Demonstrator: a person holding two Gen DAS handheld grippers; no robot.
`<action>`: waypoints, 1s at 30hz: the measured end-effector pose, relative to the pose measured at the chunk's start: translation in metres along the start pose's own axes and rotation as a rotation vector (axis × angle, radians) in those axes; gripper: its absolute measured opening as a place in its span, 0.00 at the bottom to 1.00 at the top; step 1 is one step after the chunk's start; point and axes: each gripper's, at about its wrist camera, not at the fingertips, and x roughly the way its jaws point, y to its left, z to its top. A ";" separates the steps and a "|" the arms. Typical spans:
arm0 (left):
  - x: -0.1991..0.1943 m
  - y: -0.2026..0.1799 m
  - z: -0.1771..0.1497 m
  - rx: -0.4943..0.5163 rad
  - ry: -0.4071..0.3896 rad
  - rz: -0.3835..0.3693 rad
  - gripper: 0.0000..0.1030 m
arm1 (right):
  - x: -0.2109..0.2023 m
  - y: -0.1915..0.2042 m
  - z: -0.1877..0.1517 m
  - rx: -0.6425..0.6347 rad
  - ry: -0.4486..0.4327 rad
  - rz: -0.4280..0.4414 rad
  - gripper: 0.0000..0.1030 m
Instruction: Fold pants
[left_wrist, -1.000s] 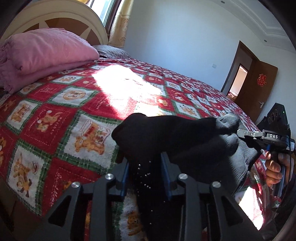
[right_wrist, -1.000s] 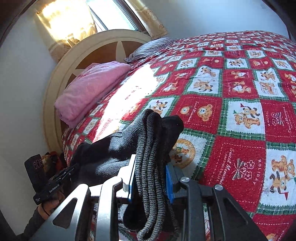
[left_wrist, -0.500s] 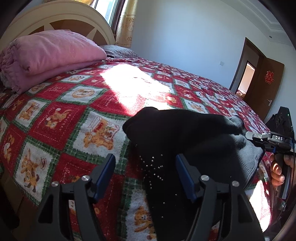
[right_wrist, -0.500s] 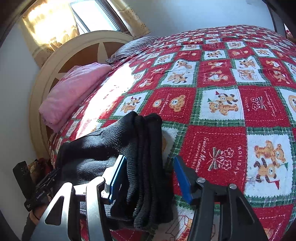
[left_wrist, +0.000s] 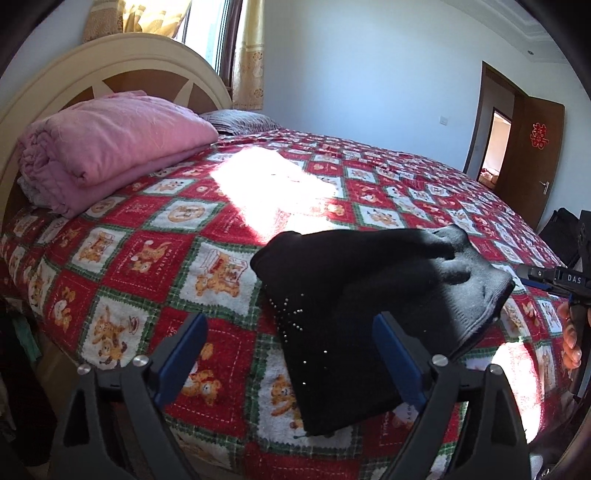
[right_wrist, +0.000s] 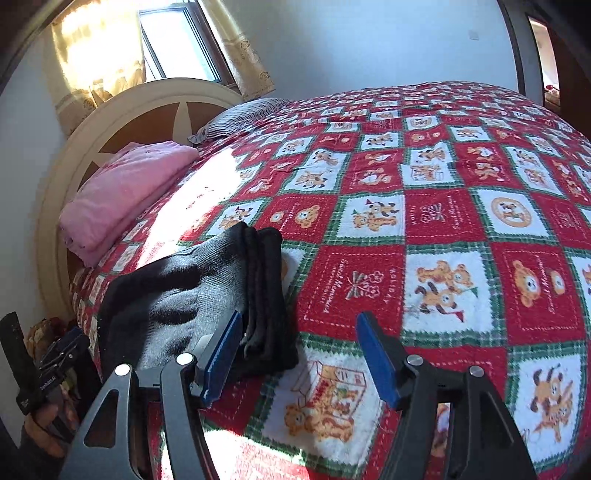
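The folded black pants (left_wrist: 373, 295) lie on the red patchwork bedspread (left_wrist: 155, 251) near the bed's front edge, well apart from the pink blanket (left_wrist: 107, 147) by the headboard (left_wrist: 110, 62). The left claw (left_wrist: 291, 354) stands wide, its jaws having just been opening; the pants' near end lies between its blue pads without touching them. The right claw (right_wrist: 299, 354) has also just been opening and grips nothing: the pants (right_wrist: 207, 291) sit against its left pad, bare bedspread between the jaws. Only the left view shows the beaded dots on the pants and the open door (left_wrist: 532, 147); only the right view shows the stacked fold edges and the window (right_wrist: 177, 44).
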 end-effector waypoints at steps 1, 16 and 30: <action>-0.004 -0.003 0.002 0.005 -0.010 -0.004 0.93 | -0.009 0.000 -0.004 0.001 -0.007 0.010 0.65; -0.045 -0.051 0.015 0.082 -0.096 -0.069 0.96 | -0.080 0.028 -0.026 -0.076 -0.084 0.051 0.68; -0.048 -0.052 0.012 0.070 -0.105 -0.067 0.96 | -0.094 0.047 -0.034 -0.136 -0.109 0.058 0.69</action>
